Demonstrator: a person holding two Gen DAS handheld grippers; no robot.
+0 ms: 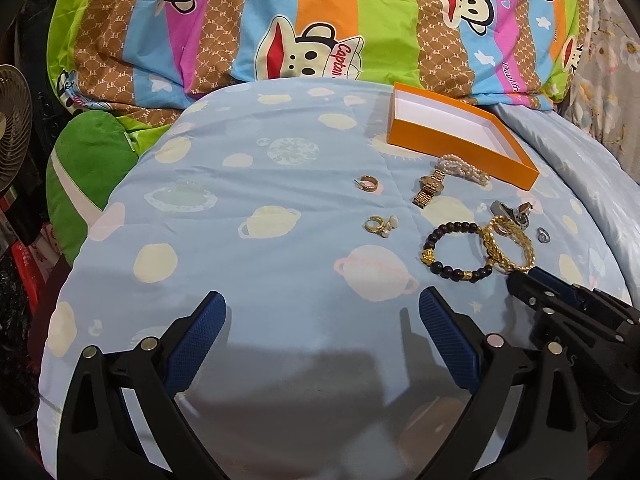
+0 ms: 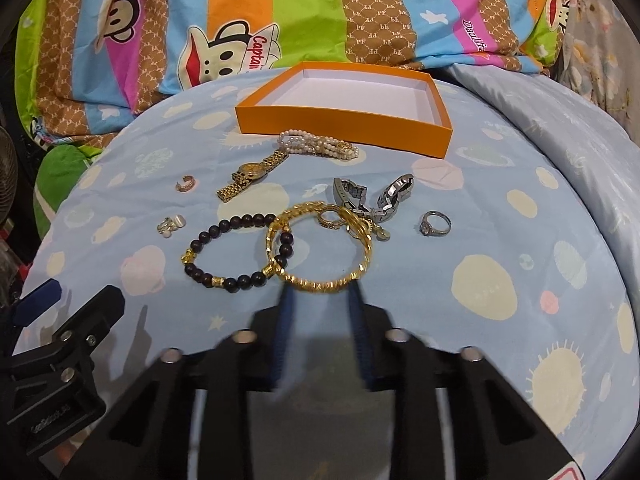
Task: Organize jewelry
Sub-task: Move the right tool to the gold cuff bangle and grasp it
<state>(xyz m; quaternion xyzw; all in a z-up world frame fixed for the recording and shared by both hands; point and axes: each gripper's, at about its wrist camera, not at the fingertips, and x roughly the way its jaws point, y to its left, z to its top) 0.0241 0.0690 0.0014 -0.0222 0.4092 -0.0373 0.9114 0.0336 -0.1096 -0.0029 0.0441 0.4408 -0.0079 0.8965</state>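
Jewelry lies on a light blue planet-print bedspread [image 2: 520,208]. An empty orange box [image 2: 344,114] stands at the back. Before it lie a pearl bracelet [image 2: 316,145], a gold watch [image 2: 252,174], a silver watch [image 2: 372,198], a silver ring [image 2: 434,224], a gold bangle [image 2: 320,248] and a dark bead bracelet [image 2: 236,252]. Small earrings [image 2: 170,226] and a gold ear cuff [image 2: 187,184] lie to the left. My right gripper [image 2: 320,300] is open, blurred, its fingers just short of the gold bangle's near edge. My left gripper [image 1: 322,312] is wide open and empty over bare bedspread.
A bright striped cartoon-monkey quilt [image 1: 280,20] is piled behind the box [image 1: 460,136]. A green plush cushion [image 1: 88,168] and a fan [image 1: 12,120] sit at the left edge. The right gripper's body [image 1: 580,320] shows at the lower right of the left wrist view.
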